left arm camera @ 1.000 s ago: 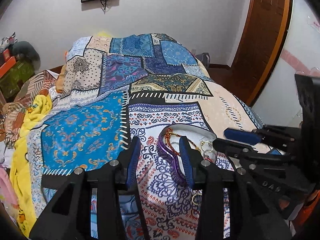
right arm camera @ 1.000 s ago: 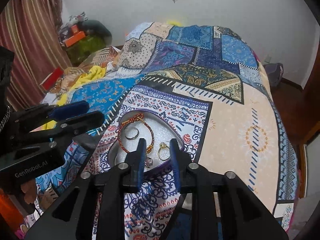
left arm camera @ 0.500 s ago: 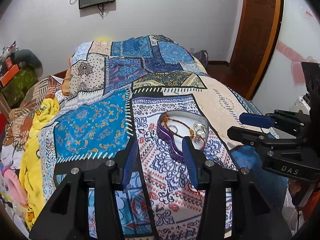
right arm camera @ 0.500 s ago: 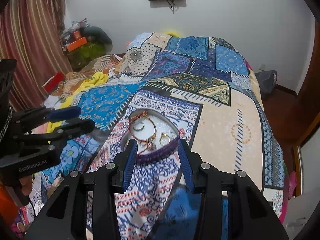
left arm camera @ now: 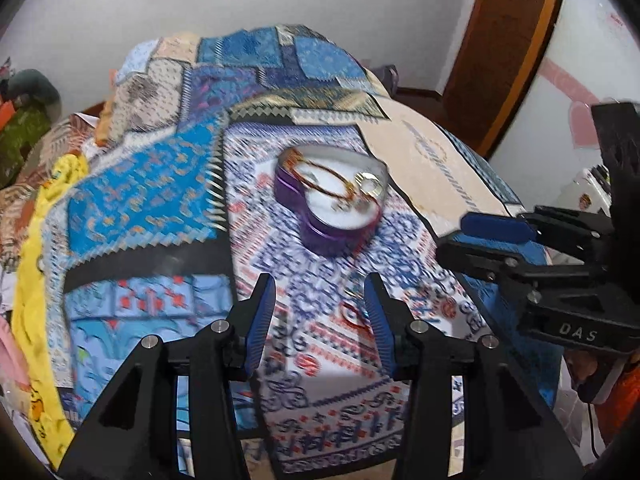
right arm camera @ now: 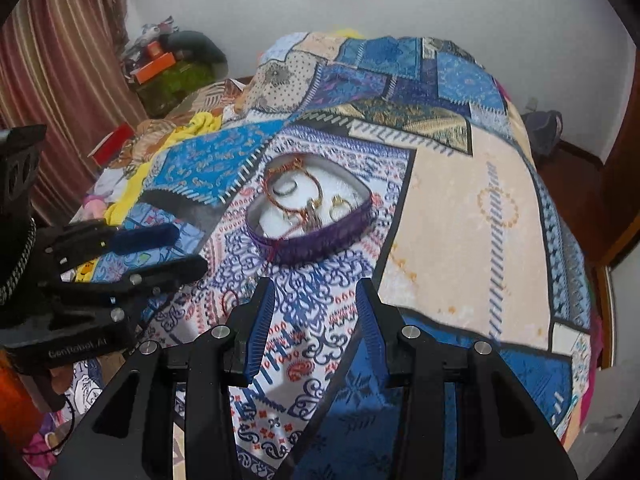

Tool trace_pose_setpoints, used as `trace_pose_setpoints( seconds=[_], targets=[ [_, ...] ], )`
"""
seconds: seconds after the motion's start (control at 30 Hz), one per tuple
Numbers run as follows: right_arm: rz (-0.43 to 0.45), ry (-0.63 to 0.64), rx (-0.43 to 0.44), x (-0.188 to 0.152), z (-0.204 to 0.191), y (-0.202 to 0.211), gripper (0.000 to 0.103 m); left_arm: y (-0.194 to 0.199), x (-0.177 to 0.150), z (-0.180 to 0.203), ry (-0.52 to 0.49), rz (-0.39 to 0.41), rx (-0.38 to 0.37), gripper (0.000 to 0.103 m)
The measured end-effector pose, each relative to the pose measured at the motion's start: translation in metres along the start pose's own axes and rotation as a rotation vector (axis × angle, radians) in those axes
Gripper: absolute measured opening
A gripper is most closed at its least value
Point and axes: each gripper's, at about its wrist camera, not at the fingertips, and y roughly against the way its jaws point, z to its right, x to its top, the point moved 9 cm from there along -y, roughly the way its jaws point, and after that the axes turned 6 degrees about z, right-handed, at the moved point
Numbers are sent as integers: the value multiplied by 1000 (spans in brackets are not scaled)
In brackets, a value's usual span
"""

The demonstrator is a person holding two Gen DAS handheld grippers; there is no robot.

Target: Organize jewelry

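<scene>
A purple heart-shaped jewelry box [left arm camera: 332,216] [right arm camera: 316,240] with a white lining sits open on the patterned bedspread. It holds a red-and-gold bracelet [right arm camera: 296,188], a dark ring [right arm camera: 285,189] and gold rings [right arm camera: 340,204]. A small ring [left arm camera: 352,316] [right arm camera: 230,300] lies on the spread near the front. My left gripper [left arm camera: 320,304] is open and empty, well short of the box. My right gripper [right arm camera: 316,312] is open and empty, also short of the box. Each gripper shows at the side of the other's view.
The patchwork bedspread [right arm camera: 460,184] covers the whole bed. A yellow cloth [left arm camera: 36,216] hangs at the left edge. Clutter and boxes [right arm camera: 168,68] sit by the striped curtain. A wooden door [left arm camera: 508,40] stands at the right.
Both grippers have pulled back from the box and opened wider. The box now lies farther ahead in both views.
</scene>
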Motion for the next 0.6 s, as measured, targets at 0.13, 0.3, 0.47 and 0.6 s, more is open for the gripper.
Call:
trace_pose_setpoints(
  seconds=[0.13,0.3,0.47,0.6],
  targets=[
    [-13,-17,-9,-7,9,0,38,-10,-12,17,-41,-29,-16,45],
    [-21,-40,-9,-12,17,1,38,-23,-24,31,-58,-66,-49,45],
    [-38,-57,-4,-21,20,-1,38,-31,-26,28,-8,-62,-66,40],
    [-43,-56,2,-23,19,-2,38,-34,-26,21,28,-57,-59,24]
  ],
)
